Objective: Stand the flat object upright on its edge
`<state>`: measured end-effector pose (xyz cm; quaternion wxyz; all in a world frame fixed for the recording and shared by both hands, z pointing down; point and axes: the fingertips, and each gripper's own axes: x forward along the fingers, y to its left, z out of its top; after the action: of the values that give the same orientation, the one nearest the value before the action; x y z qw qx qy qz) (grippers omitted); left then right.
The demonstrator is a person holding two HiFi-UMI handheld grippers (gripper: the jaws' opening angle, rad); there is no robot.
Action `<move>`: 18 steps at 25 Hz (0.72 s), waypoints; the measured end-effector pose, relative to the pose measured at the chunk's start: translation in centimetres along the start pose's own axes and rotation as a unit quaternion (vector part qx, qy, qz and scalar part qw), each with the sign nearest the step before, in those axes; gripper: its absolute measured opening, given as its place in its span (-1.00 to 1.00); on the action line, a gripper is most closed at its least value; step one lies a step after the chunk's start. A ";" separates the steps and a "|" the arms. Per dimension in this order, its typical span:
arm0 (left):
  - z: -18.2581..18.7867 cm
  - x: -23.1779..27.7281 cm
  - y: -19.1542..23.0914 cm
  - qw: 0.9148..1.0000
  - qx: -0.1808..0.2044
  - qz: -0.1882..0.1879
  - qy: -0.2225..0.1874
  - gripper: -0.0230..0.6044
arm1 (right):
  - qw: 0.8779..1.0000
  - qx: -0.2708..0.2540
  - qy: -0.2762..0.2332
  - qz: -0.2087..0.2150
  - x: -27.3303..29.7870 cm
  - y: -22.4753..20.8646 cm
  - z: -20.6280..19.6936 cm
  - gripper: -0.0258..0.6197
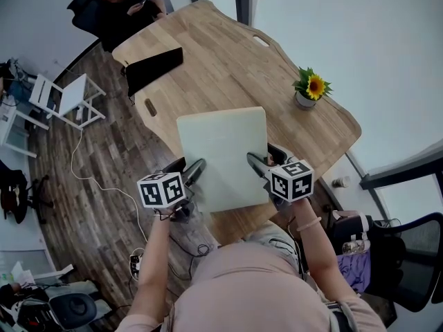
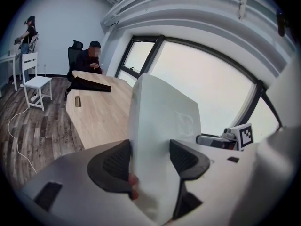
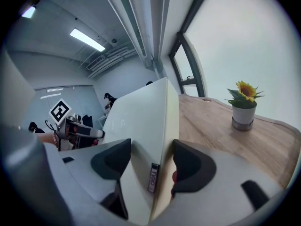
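Note:
A thin, pale grey-green closed laptop (image 1: 223, 156) is held above the wooden table (image 1: 228, 75), its near end lifted toward me. My left gripper (image 1: 192, 173) is shut on the laptop's left edge (image 2: 155, 126), dark pads (image 2: 115, 161) pressed on both faces. My right gripper (image 1: 259, 163) is shut on the right edge (image 3: 157, 126), where a port slot shows between its pads (image 3: 188, 166). In the left gripper view the laptop stands nearly vertical, and the right gripper's marker cube (image 2: 245, 135) shows behind it.
A small potted sunflower (image 1: 309, 88) stands at the table's right edge. A black cloth (image 1: 154, 66) lies at the far left of the table, near a seated person (image 1: 124, 9). A white chair (image 1: 69, 97) and cable sit on the wooden floor to the left.

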<state>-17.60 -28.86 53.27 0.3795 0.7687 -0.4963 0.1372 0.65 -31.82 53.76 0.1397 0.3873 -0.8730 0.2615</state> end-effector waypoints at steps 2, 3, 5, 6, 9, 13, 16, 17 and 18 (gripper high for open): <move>0.3 -0.2 0.0 1.000 0.005 0.002 -0.005 -0.09 | 1.000 -0.006 -0.006 -0.002 -0.1 0.2 0.3 -0.05; 0.4 -0.3 -0.1 1.000 0.007 0.003 -0.008 -0.09 | 1.000 -0.010 -0.009 -0.003 -0.1 0.2 0.4 -0.05; 0.7 -0.4 -0.1 1.000 0.010 0.004 -0.013 -0.09 | 1.000 -0.020 -0.015 -0.006 -0.2 0.3 0.8 -0.05; 0.8 -0.4 -0.2 1.000 0.012 0.004 -0.016 -0.09 | 1.000 -0.025 -0.017 -0.007 -0.2 0.4 1.0 -0.06; 1.3 -0.7 -0.5 0.999 0.019 0.006 -0.028 -0.09 | 0.999 -0.034 -0.024 -0.008 -0.4 0.5 1.5 -0.06; 1.8 -0.9 -0.8 0.999 0.029 0.010 -0.042 -0.09 | 0.998 -0.046 -0.034 -0.011 -0.7 0.5 2.1 -0.06; 1.8 -1.0 -1.0 0.998 0.033 0.011 -0.050 -0.09 | 0.997 -0.060 -0.039 -0.013 -0.8 0.6 2.3 -0.06; 1.8 -1.0 -1.0 0.998 0.034 0.012 -0.053 -0.09 | 0.997 -0.066 -0.041 -0.014 -0.9 0.6 2.4 -0.06; 1.7 -1.1 -1.1 0.998 0.035 0.012 -0.056 -0.09 | 0.996 -0.072 -0.043 -0.016 -1.0 0.7 2.4 -0.07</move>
<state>-17.46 -29.16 50.97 0.3225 0.7820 -0.5207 0.1157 0.69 -32.23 51.08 0.1340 0.4012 -0.8883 0.1790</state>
